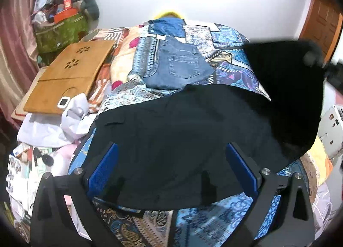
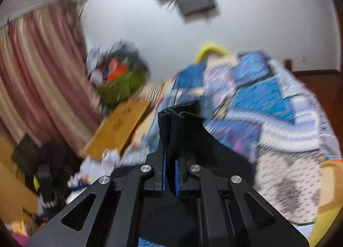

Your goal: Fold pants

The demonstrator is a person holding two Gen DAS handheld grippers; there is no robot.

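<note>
**Right gripper pinching the black pants, left spread wide**

While your left gripper (image 1: 171, 174) hangs with its blue pads far apart over the black pants (image 1: 182, 139), touching nothing you can make out, your right gripper (image 2: 170, 157) is pressed together on a bunched fold of them. They lie mid-frame on the patterned bedspread (image 1: 225, 54), below folded jeans (image 1: 180, 67). Upper left, a green bag (image 1: 62, 30) brims with clutter.

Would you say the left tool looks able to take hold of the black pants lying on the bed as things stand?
Probably yes. The left tool is open, its blue pads either side of the black pants with nothing between them. The right tool is shut on another part of the pants, lifted to the right.
</note>
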